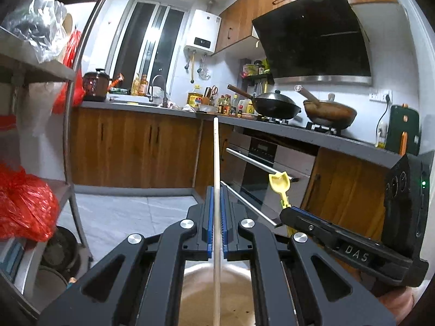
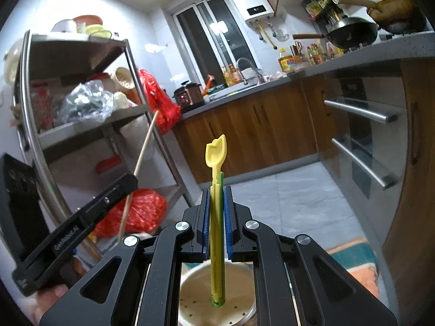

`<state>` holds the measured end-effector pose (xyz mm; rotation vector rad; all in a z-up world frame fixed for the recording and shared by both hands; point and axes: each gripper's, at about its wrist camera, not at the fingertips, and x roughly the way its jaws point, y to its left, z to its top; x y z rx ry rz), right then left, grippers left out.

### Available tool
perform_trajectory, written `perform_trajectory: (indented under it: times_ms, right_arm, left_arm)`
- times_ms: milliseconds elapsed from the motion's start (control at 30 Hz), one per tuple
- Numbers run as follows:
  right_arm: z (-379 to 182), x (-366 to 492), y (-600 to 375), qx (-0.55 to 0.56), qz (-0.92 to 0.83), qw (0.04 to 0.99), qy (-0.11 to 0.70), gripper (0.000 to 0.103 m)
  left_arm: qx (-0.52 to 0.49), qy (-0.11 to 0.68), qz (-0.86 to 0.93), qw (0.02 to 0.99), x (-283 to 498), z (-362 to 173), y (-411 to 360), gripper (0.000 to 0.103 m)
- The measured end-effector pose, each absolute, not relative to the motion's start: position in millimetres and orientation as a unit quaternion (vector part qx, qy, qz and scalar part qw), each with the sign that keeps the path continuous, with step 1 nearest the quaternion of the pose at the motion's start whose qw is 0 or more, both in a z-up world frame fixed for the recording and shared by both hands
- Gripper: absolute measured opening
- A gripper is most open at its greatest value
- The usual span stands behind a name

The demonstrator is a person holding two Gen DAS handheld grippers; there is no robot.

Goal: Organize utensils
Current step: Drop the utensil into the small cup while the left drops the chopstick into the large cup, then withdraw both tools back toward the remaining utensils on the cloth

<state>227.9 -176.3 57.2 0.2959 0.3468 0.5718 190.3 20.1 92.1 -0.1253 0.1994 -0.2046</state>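
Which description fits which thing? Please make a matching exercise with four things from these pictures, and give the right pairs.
Things:
1. left gripper
2. right gripper
3. metal cup
4. black wok

Descriptions:
A. stands on the stove
B. shut on the pale chopstick
C. sits below the fingers, holes in its bottom
D. shut on the yellow and green utensils

Pairs: 1-B, 2-D, 3-C, 4-A

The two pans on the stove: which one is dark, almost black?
It is the wok on the left in the left wrist view, with a dark wooden handle. The other pan, right of it, is brown with a lighter handle.
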Motion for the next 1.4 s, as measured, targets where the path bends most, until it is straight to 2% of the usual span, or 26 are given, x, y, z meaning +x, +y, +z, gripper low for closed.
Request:
perform_trajectory:
  times_ms: [167,467,667,933,1000,1033,1067,1200,1267,1333,1400]
  right_arm:
    - [45,218,-167,0.099,0.272,0.942,0.169,0.011]
    - [31,200,-176,0.102,0.285,0.933,0.195,0.011]
    - [28,191,-169,0.073,0.277,0.936,0.207,0.011]
    - [30,189,-181,0.088,0.266,0.936,0.21,0.011]
    - [32,188,-185,0.093,0.266,0.936,0.211,0.012]
    - [34,186,-188,0.094,0.266,0.936,0.212,0.016]
    - [35,185,-190,0.094,0.264,0.936,0.212,0.019]
    - [42,176,-200,0.097,0.255,0.94,0.204,0.037]
    - [45,172,-206,0.098,0.255,0.941,0.2,0.044]
    - [49,166,-210,0.096,0.253,0.942,0.197,0.058]
    - [53,160,-214,0.093,0.251,0.944,0.192,0.068]
  left_arm:
    - [-0.041,0.106,-0.09,0.99,178,81,22,0.004]
    - [-0.03,0.106,-0.078,0.991,139,70,31,0.004]
    - [-0.041,0.137,-0.061,0.988,139,66,40,0.004]
    - [-0.044,0.143,-0.057,0.987,137,73,44,0.007]
    - [-0.042,0.143,-0.059,0.987,134,77,44,0.02]
    - [-0.041,0.144,-0.057,0.987,133,77,45,0.025]
    - [-0.042,0.144,-0.055,0.987,131,78,45,0.034]
    - [-0.042,0.143,-0.053,0.987,121,83,47,0.046]
    - [-0.039,0.144,-0.046,0.988,116,84,49,0.057]
    - [-0.036,0.146,-0.043,0.988,111,86,50,0.065]
    - [-0.034,0.148,-0.038,0.988,105,87,51,0.078]
